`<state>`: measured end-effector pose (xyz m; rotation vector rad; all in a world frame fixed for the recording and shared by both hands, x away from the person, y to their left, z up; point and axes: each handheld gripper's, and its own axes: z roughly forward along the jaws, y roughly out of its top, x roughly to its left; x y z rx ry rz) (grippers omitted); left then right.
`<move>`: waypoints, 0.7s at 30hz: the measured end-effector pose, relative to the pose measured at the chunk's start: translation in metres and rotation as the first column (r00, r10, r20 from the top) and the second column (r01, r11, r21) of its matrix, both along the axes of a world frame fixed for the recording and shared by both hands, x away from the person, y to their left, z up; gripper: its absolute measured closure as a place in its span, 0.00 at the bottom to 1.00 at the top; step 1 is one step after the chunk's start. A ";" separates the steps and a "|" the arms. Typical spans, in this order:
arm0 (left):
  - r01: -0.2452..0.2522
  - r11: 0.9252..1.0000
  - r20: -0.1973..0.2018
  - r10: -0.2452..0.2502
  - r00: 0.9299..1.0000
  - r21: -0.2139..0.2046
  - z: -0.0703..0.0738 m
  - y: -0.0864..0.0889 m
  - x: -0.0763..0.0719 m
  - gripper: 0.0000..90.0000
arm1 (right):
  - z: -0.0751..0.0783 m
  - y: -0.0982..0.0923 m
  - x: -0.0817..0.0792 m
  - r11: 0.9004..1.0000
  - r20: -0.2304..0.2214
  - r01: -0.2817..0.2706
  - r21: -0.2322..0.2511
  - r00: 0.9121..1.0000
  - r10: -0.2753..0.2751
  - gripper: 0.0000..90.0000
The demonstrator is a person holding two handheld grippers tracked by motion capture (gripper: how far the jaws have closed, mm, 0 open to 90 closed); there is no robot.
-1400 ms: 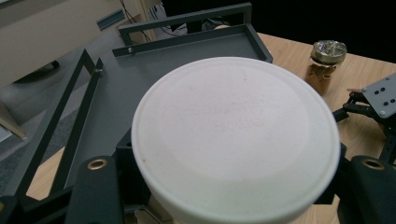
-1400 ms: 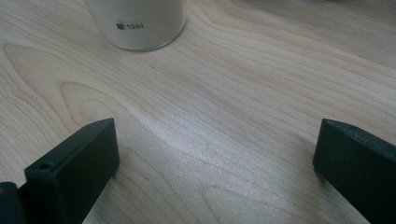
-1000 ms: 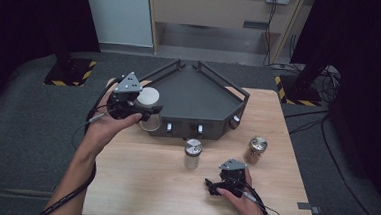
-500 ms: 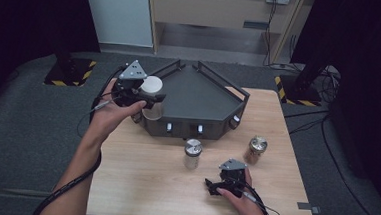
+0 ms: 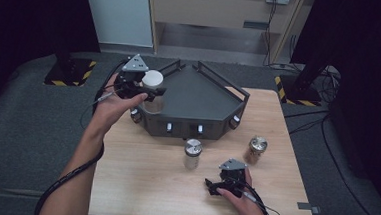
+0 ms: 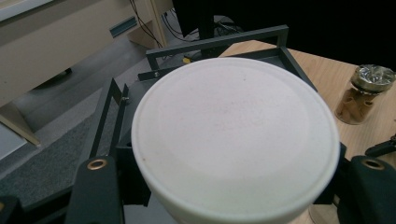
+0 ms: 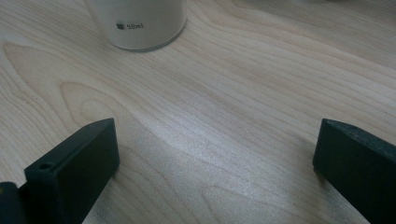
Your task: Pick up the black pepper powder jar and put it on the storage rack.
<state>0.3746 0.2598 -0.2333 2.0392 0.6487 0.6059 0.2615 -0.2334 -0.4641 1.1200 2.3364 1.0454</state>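
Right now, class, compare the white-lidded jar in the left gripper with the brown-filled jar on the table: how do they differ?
The white-lidded jar has a plain white lid; the brown-filled jar has a shiny metal one. The white-lidded jar is held off the table, clamped in the left gripper over the dark tray's left corner; the brown-filled jar stands free on the wooden table, right of the tray. Both are small, round, upright and lidded.

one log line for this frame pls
left hand-held gripper: shut on white-lidded jar, at tray left corner | right hand-held gripper: open, on table
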 end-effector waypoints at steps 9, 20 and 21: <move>-0.011 1.000 -0.027 0.011 1.000 -0.001 -0.008 -0.001 0.025 0.36 | 0.000 0.000 0.000 1.000 0.002 -0.001 -0.001 1.000 0.001 0.00; 0.000 1.000 -0.058 0.001 0.998 0.013 -0.019 -0.006 0.045 0.36 | 0.000 0.000 0.000 1.000 0.003 -0.002 -0.001 1.000 0.002 0.00; -0.003 1.000 -0.061 0.004 0.998 0.015 -0.021 -0.007 0.046 0.36 | 0.000 0.000 0.000 1.000 0.002 -0.002 0.000 1.000 0.002 0.00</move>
